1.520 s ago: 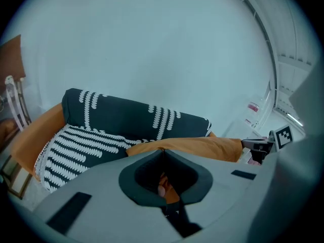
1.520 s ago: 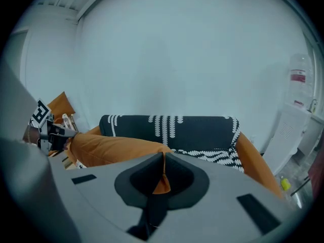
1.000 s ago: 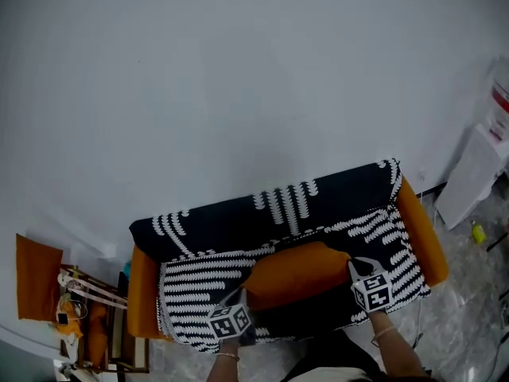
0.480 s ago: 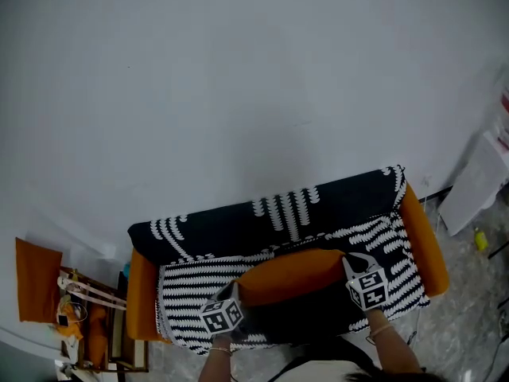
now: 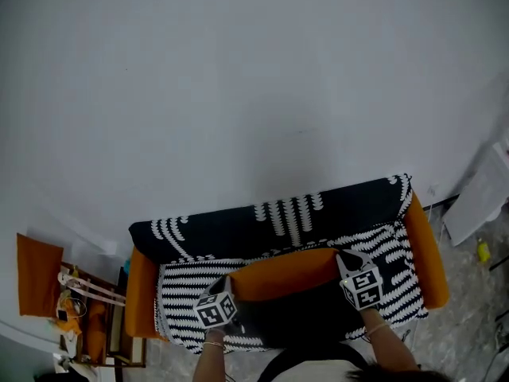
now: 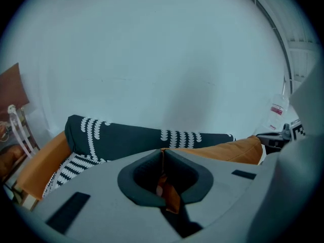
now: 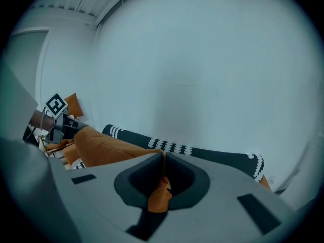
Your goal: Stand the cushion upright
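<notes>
The orange cushion (image 5: 285, 270) stretches lengthwise between the two grippers, over the seat of the sofa (image 5: 141, 293) and just in front of its backrest; the left gripper (image 5: 229, 283) pinches a fold of orange cover at the cushion's left top corner, jaws all but together on it; the right gripper (image 5: 344, 259) nips the right top corner likewise, closed on cloth; a black-and-white patterned throw (image 5: 238, 228) covers seat and backrest; whether the cushion's lower edge touches the seat cannot be told.
</notes>
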The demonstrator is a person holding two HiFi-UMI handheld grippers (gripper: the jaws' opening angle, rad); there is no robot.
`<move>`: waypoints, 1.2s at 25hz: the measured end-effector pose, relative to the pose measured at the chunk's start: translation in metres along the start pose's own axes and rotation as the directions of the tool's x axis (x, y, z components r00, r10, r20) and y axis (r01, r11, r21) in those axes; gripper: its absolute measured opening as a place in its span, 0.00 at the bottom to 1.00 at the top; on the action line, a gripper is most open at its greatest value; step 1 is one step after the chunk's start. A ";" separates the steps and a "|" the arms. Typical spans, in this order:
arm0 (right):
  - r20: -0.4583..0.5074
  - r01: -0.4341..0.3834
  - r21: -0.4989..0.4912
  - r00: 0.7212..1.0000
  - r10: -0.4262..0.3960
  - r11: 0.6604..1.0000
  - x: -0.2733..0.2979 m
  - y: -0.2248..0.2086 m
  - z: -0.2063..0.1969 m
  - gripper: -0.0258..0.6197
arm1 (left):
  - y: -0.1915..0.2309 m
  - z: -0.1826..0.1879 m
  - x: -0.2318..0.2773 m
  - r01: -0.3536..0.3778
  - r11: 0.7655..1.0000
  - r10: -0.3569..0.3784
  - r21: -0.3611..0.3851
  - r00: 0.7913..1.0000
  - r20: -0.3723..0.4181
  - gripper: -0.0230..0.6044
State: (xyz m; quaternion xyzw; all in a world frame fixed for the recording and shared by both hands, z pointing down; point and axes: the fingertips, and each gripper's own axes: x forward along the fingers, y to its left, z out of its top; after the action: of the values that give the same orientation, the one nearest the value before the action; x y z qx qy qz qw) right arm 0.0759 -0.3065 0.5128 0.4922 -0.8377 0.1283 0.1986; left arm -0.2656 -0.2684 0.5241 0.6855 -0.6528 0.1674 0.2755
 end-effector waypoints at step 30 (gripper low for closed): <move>0.067 0.048 0.053 0.996 -0.052 0.997 0.097 -0.027 0.065 0.12 | 0.040 0.073 0.082 0.072 0.996 -0.072 -0.054 0.997 -0.002 0.15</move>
State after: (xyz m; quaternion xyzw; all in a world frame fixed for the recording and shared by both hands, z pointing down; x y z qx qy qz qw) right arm 0.0436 -0.4214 0.4997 0.5221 -0.8279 0.1279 0.1601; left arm -0.3072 -0.3774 0.5215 0.7007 -0.6314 0.1411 0.3008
